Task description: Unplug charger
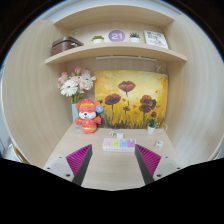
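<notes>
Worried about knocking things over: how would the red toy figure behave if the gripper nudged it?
The toy figure stands upright and looks taller than wide, so it would probably tip. It looks soft, so likely light. The open gripper is short of it.

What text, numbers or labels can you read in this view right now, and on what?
"21" on the round purple sign on the upper shelf.
The framed picture beside it carries marks too small to read.
The small pastel box on the desk, just ahead of the open claw, shows no legible label.
The poppy painting and red plush toy bear no readable text.
</notes>
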The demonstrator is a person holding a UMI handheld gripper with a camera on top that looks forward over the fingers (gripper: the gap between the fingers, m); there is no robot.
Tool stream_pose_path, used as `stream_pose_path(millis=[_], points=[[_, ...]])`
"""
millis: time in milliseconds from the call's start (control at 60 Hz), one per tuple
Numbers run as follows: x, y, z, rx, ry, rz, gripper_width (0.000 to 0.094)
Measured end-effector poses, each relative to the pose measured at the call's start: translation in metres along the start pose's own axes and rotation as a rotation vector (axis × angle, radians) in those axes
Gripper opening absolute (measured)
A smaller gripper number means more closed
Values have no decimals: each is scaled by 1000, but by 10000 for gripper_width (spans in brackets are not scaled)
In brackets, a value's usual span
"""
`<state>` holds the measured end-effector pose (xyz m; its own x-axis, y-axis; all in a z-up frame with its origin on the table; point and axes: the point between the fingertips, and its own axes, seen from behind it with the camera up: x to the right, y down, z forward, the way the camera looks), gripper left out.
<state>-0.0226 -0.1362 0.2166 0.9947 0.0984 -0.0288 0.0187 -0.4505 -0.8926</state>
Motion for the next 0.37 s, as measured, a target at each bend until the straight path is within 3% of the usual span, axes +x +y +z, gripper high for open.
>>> stream_pose_path(millis=[367], points=[[-11, 16, -4, -21, 11, -20, 867]])
